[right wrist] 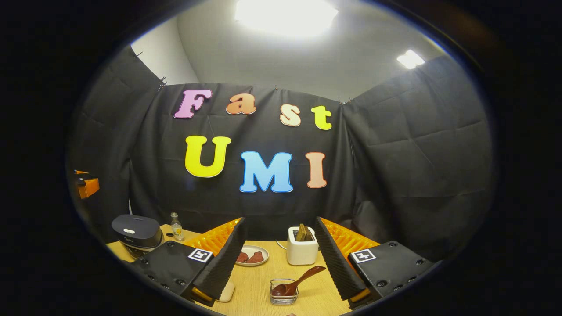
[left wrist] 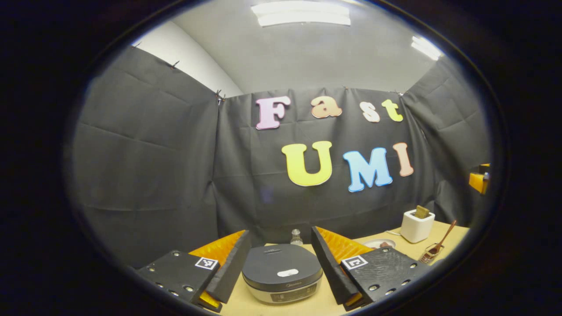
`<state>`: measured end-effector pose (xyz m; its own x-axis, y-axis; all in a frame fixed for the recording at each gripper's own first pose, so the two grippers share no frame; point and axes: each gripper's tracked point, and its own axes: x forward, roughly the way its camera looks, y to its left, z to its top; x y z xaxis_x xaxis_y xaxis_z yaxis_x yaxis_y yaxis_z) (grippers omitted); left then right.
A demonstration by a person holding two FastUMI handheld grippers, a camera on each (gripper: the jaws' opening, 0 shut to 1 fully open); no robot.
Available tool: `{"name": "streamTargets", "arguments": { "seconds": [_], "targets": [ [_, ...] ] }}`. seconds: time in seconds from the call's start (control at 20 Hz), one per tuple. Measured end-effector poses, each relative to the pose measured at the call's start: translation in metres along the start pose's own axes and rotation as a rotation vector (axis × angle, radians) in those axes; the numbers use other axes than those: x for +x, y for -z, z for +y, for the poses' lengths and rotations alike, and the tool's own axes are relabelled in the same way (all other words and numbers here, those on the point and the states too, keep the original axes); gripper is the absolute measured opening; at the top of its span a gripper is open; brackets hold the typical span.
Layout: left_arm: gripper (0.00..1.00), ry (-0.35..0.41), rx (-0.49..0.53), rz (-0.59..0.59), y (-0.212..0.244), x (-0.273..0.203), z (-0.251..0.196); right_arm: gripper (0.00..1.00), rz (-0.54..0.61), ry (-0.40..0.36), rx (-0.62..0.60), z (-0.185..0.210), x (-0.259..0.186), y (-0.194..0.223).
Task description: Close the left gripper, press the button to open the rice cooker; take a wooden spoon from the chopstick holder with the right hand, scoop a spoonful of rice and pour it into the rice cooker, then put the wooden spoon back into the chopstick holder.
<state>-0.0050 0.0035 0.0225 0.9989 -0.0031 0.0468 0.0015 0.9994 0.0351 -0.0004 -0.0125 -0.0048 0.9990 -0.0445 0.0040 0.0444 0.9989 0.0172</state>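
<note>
The dark-lidded rice cooker (left wrist: 282, 272) sits shut on the wooden table, straight ahead of my left gripper (left wrist: 280, 233), which is open with its fingers flanking the cooker. A pale oval button (left wrist: 287, 273) shows on the lid. In the right gripper view the cooker (right wrist: 136, 235) stands at the far left. The wooden spoon (right wrist: 294, 283) rests tilted in a small wire holder (right wrist: 284, 293) just ahead of my right gripper (right wrist: 280, 221), open and holding nothing. The left gripper view shows the spoon (left wrist: 442, 240) and the holder (left wrist: 428, 255) at the far right.
A white toaster (right wrist: 302, 251) with bread stands behind the holder. Left of it is a plate (right wrist: 251, 256) with red pieces. A small glass bottle (right wrist: 176, 227) is beside the cooker. A pale flat object (right wrist: 227, 291) lies partly hidden by a finger. Black cloth walls close the booth.
</note>
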Motion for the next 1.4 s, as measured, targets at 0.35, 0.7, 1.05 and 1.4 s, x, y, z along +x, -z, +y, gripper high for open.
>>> {"name": "streamTargets", "arguments": {
  "seconds": [0.35, 0.7, 1.05, 1.4],
  "targets": [
    [0.66, 0.028, 0.007, -0.004, -0.007, -0.001, -0.004, 0.99, 0.0, -0.005, 0.009, 0.004, 0.0, 0.001],
    [0.28, 0.023, -0.023, 0.015, 0.0, 0.0, 0.005, 0.98, 0.0, -0.002, 0.01, 0.004, -0.002, 0.002],
    [0.0, 0.025, -0.086, 0.05, 0.017, 0.03, 0.021, 0.98, 0.012, 0.021, 0.001, -0.004, -0.01, 0.007],
    [0.0, 0.061, -0.148, 0.169, 0.075, 0.072, 0.017, 0.98, 0.038, 0.067, -0.001, -0.018, -0.02, 0.012]
  ]
}}
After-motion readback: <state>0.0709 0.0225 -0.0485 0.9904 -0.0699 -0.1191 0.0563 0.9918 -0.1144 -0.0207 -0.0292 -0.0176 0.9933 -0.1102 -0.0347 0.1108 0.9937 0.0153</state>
